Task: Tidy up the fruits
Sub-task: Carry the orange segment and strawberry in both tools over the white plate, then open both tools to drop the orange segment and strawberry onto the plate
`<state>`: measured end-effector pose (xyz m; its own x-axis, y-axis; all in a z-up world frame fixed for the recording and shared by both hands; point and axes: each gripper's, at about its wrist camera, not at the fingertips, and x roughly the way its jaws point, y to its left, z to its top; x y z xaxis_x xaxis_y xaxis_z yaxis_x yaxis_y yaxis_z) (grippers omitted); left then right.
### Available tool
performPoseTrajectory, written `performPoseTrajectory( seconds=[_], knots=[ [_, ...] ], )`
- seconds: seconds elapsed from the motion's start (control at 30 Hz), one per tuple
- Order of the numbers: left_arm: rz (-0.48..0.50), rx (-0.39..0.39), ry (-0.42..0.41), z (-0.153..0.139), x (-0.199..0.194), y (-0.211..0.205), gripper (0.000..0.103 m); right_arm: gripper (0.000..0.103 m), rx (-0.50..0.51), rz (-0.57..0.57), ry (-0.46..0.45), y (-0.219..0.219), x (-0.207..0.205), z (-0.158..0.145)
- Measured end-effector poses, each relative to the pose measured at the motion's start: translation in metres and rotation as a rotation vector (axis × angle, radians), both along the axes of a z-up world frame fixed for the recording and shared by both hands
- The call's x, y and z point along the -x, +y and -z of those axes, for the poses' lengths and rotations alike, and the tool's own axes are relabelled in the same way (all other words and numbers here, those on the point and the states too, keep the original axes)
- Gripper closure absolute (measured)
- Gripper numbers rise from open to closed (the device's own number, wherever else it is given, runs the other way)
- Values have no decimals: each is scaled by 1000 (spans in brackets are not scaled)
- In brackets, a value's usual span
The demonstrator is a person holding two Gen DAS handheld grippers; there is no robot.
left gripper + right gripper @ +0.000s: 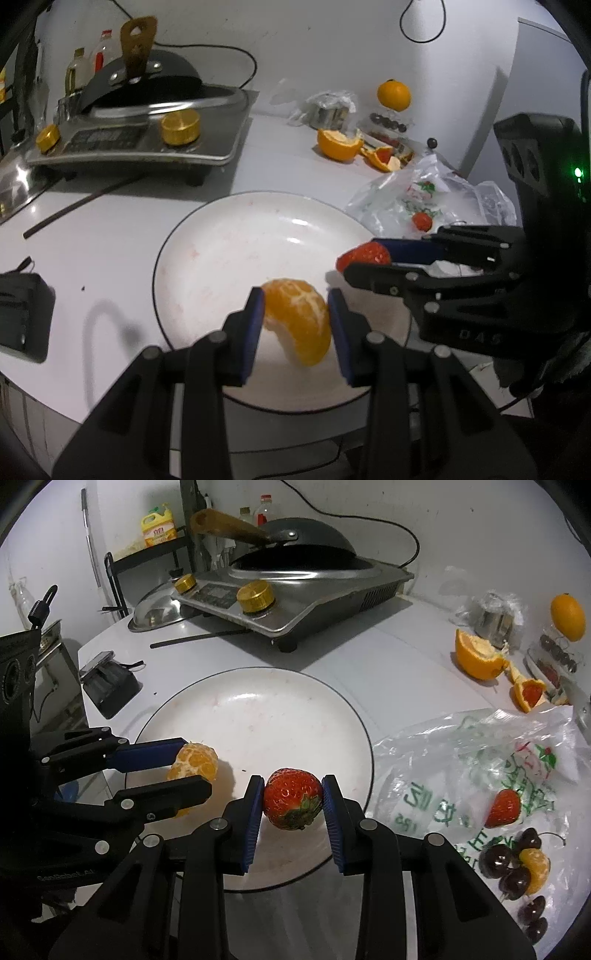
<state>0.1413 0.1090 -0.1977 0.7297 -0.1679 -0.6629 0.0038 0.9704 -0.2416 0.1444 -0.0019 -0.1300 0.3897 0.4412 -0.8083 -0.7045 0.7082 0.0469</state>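
White china sits under both of your tools: the plate point(258, 709) with its thin dark rim lies on the pale counter point(388, 653), bare apart from faint reddish smears. Your left gripper point(295, 317) has its blue pads pressed on either side of a peeled orange piece point(299, 317), held over the near part of the plate. Your right gripper point(293, 797) is clamped on a strawberry point(293, 799), green leaves turned toward the camera, above the plate's near edge and just beside the orange piece. To the right of the plate lies a crumpled plastic bag point(480, 760) with a second strawberry point(503, 808), several dark cherries point(506, 864) and an orange segment point(535, 871) on it. Farther back you have orange peel point(476, 655) and a whole orange point(568, 617) near the wall. Behind the plate stands a steel cooker point(295, 602) with gold knobs and a dark wok point(303, 546) on top.
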Motion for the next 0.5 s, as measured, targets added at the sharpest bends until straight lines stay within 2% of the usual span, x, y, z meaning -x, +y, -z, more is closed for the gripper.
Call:
performPoseTrajectory(
  seconds=[0.23, 0.3, 0.5],
  knots=[
    [-14, -12, 8, 0, -1, 0, 61, 69, -3, 1, 17, 1, -1, 3],
    [-24, -11, 6, 0, -1, 0, 51, 69, -6, 3, 16, 0, -1, 2],
    [-30, -22, 8, -2, 0, -3, 51, 61, -21, 7, -8, -9, 1, -6]
  ],
)
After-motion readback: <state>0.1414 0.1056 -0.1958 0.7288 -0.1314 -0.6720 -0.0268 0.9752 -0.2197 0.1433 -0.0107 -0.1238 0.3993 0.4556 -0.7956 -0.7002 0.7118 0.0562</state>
